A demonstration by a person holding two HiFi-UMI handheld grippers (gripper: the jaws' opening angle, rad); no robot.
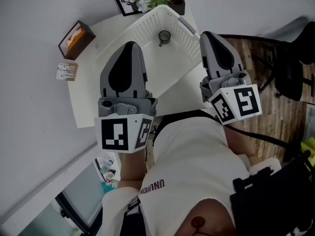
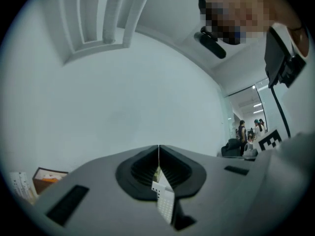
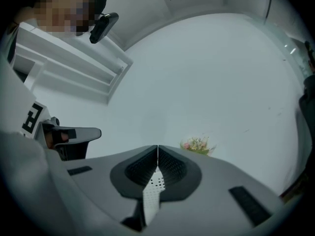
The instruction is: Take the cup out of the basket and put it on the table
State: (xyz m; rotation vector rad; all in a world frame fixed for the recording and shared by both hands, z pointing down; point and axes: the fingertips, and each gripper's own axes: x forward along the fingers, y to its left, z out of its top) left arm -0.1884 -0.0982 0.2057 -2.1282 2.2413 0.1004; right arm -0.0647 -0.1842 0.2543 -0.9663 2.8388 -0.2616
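Our left tongs (image 2: 158,154) and right tongs (image 3: 157,154) hang shut and empty near the basket (image 1: 139,31); reaching in unopened, we risk toppling the cup (image 1: 164,36).

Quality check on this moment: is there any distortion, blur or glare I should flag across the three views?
Head view: evenly lit and sharp; the cup in the basket reads clearly. Left gripper view and right gripper view: strong fisheye bending, dark rounded corners, a mosaic patch in each; no harsh glare.
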